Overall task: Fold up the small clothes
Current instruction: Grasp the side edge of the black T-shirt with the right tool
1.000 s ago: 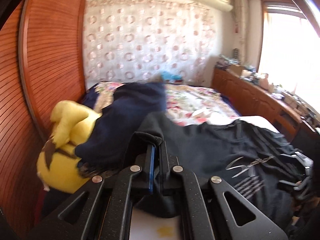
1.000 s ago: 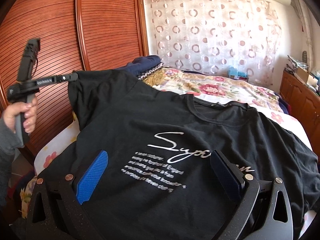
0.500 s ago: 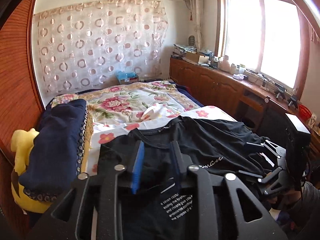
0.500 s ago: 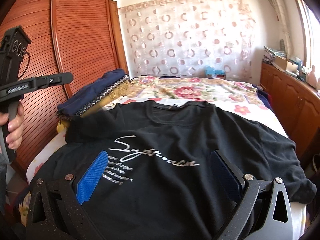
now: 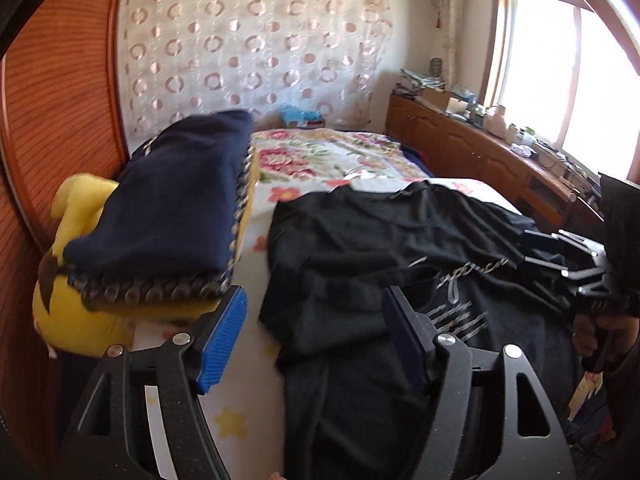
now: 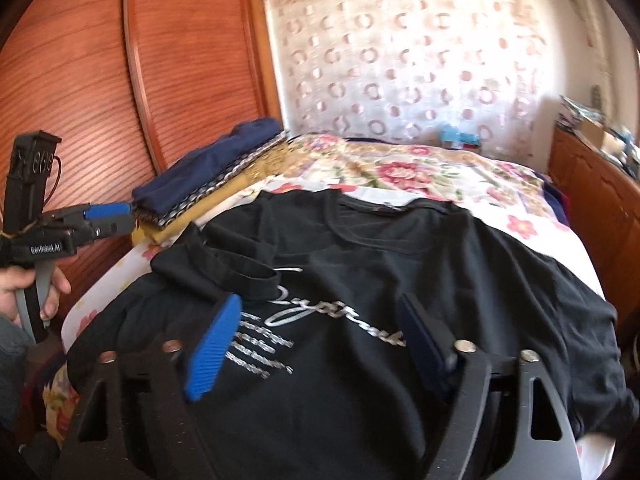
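Note:
A black T-shirt (image 6: 400, 280) with silver script print lies spread on the bed, front up, collar toward the far end. Its left sleeve (image 6: 236, 268) is folded inward over the chest. The shirt also shows in the left wrist view (image 5: 380, 248). My left gripper (image 5: 316, 340) is open and empty, above the shirt's left edge; it also shows in the right wrist view (image 6: 108, 216). My right gripper (image 6: 320, 344) is open and empty, low over the print; it shows in the left wrist view (image 5: 560, 256) at the shirt's right side.
A folded navy garment stack (image 5: 172, 212) lies on a yellow plush toy (image 5: 76, 312) at the bed's left side. The floral bedspread (image 5: 320, 160) covers the far end of the bed. A wooden wardrobe (image 6: 120, 100) stands left. A wooden cabinet (image 5: 480, 152) runs along the right under the window.
My left gripper opened and let go of the shirt's left sleeve, which now lies folded over the chest. The left gripper drew back to the left. My right gripper narrowed slightly.

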{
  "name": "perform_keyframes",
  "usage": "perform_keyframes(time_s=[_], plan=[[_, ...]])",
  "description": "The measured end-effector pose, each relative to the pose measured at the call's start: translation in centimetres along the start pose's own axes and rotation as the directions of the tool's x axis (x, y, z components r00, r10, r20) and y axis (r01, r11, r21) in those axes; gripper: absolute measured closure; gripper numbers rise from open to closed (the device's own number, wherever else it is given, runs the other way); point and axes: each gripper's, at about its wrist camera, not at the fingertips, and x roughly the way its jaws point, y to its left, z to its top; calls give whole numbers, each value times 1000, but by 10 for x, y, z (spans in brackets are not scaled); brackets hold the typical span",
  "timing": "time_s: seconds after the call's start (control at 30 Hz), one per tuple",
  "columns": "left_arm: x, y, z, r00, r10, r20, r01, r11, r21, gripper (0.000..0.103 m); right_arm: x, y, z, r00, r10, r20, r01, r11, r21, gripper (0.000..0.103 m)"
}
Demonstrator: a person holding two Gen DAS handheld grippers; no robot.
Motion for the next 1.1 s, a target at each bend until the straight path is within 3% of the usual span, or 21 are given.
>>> perform_keyframes(time_s=[0.27, 0.5, 0.57, 0.67, 0.73, 0.8, 1.1], plan=[[-2, 26, -27, 999, 50, -15, -50, 998, -40, 31, 66, 44, 31, 985, 95, -147, -110, 989, -96, 44], [0, 31, -33, 999, 42, -18, -43, 997, -68, 31, 136, 57, 46, 961, 80, -264, -112, 988, -108, 52], [1, 31, -35, 999, 40, -21, -41, 997, -69, 31, 147, 57, 45, 957, 78, -278, -109, 989, -97, 57], [0, 32, -36, 999, 39, -20, -40, 997, -72, 31, 158, 51, 47, 953, 73, -293, -107, 989, -101, 74], [-1, 32, -37, 999, 39, -19, -40, 996, -76, 31, 152, 49, 49, 957, 74, -279, -108, 988, -109, 90], [-1, 32, -37, 999, 41, -16, -42, 996, -82, 31, 141, 43, 49, 965, 70, -253, -101, 988, -113, 97], [-3, 24, -36, 999, 34, -4, -35, 996, -79, 31, 88, 25, 55, 995, 57, -76, -66, 990, -127, 100]])
